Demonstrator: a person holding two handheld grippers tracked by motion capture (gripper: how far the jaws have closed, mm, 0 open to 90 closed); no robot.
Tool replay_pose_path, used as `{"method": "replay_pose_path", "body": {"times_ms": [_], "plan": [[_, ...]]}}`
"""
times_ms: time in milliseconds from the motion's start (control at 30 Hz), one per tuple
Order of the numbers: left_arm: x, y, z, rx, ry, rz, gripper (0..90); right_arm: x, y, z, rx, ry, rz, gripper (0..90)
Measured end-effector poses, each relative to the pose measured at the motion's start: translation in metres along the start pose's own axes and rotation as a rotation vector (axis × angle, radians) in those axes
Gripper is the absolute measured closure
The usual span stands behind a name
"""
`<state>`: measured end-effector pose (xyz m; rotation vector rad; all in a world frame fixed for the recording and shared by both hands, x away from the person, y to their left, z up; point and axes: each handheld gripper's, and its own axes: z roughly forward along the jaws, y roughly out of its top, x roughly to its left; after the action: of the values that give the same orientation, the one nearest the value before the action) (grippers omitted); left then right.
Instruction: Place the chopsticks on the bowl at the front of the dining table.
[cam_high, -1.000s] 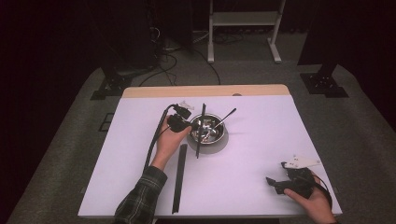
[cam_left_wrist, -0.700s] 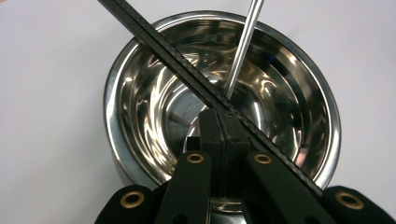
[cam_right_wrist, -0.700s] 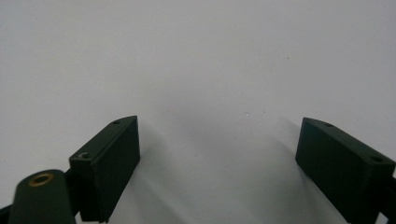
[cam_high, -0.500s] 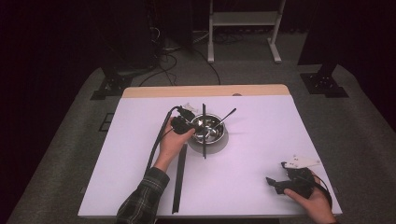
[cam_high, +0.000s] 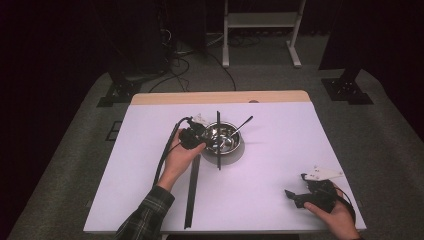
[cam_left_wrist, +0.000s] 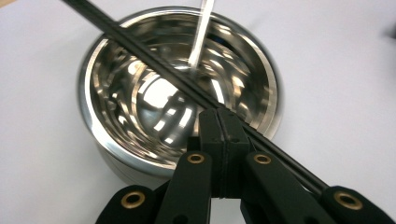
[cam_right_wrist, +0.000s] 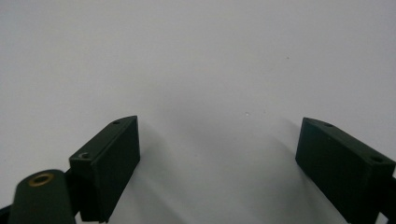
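My left gripper (cam_left_wrist: 219, 128), clamped on a black stick (cam_high: 218, 140), has carried it from the bowl's near-left rim to across the middle of the bowl (cam_high: 222, 138), so dropping it in looks close. A spoon (cam_high: 239, 127) already leans inside and may foul it. Another stick (cam_high: 192, 190) lies on the table (cam_high: 280, 150), and my right gripper (cam_high: 295, 196) rests open, well apart.

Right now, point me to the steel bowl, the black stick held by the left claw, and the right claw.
steel bowl (cam_left_wrist: 116, 65), left gripper view, on its inner wall.
black stick (cam_high: 218, 131), high view, on its upper stretch across the bowl.
right claw (cam_right_wrist: 219, 163), right gripper view, midway between its open jaws.
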<state>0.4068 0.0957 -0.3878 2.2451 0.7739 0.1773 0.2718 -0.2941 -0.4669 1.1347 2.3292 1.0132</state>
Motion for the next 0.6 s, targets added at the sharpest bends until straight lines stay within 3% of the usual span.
{"method": "replay_pose_path", "body": {"times_ms": [100,267,467,600], "plan": [[-0.017,-0.010,-0.013,-0.008,-0.038,0.042,90.0,0.000,0.000,0.000,0.000,0.000,0.000,12.0],[-0.037,-0.025,-0.022,-0.016,-0.091,0.071,90.0,0.000,0.000,0.000,0.000,0.000,0.001,12.0],[-0.057,-0.041,-0.018,-0.002,-0.140,0.094,90.0,0.000,0.000,0.000,0.001,0.000,0.002,12.0],[-0.063,-0.047,-0.014,0.003,-0.156,0.094,90.0,0.000,0.000,0.000,0.001,0.000,0.001,12.0]]}}
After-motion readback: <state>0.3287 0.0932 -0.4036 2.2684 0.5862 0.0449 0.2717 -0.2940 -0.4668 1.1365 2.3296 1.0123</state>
